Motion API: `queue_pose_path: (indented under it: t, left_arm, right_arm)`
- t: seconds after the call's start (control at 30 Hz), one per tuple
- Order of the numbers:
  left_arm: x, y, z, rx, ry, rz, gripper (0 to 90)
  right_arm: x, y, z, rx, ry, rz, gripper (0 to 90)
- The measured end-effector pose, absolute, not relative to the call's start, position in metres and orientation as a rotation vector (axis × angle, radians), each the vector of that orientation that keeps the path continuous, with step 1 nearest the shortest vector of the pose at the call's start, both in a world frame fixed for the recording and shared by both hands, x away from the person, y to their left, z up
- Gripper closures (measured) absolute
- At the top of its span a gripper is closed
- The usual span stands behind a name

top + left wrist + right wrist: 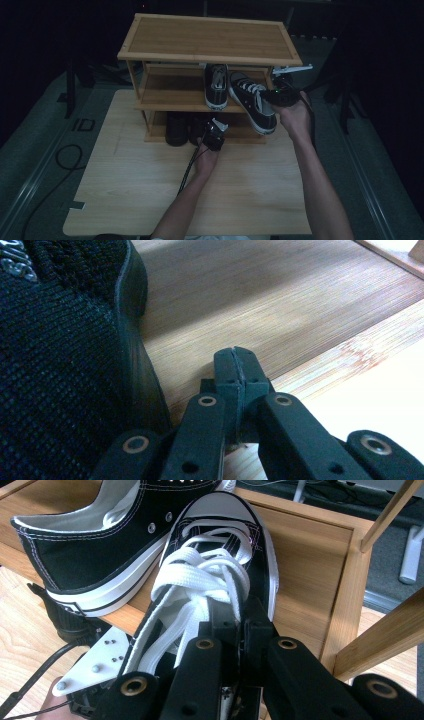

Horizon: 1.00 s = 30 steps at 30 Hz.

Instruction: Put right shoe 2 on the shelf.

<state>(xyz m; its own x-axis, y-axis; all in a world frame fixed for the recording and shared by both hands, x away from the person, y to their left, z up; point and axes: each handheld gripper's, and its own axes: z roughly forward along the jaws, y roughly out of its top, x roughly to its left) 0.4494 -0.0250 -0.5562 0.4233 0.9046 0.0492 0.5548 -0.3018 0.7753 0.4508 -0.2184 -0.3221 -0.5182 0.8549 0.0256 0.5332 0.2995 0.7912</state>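
Observation:
A black canvas sneaker with white laces slants across the front edge of the middle shelf of a wooden shoe rack. My right gripper is shut on the rim of its upper beside the laces. Its twin rests on the same shelf just to the left. My left gripper is shut with nothing in it. It hovers low at the bottom shelf, right beside a black knit shoe.
Another dark shoe stands on the bottom shelf at the left. The rack sits at the far side of a light wooden table. A rack post rises close on the right of the held sneaker. Cables trail from both grippers.

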Motion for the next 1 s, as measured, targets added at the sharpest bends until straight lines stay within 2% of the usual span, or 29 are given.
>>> queue_pose_path:
  t: [0.13, 0.33, 0.53, 0.67, 0.87, 1.0]
  left_arm:
    - [0.449, -0.025, -0.556, 1.986, 1.233, 0.646, 90.0]
    - [0.449, -0.025, -0.556, 1.987, 1.232, 0.647, 90.0]
    - [0.449, -0.025, -0.556, 1.986, 1.232, 0.647, 90.0]
    - [0.449, -0.025, -0.556, 1.986, 1.231, 0.647, 90.0]
    - [0.449, -0.025, -0.556, 1.988, 1.230, 0.647, 90.0]
    - [0.449, -0.025, -0.556, 1.989, 1.228, 0.646, 90.0]
  right_arm:
    - [0.451, -0.220, -0.322, 1.227, 2.180, 1.092, 84.4]
    - [0.450, -0.232, -0.316, 1.255, 2.169, 1.172, 73.9]
    - [0.443, -0.241, -0.306, 1.245, 2.132, 1.210, 73.3]
    - [0.439, -0.247, -0.300, 1.219, 2.135, 1.191, 74.4]
    - [0.436, -0.258, -0.298, 1.223, 2.129, 1.148, 88.6]
    - [0.432, -0.261, -0.305, 1.221, 2.154, 1.081, 89.9]
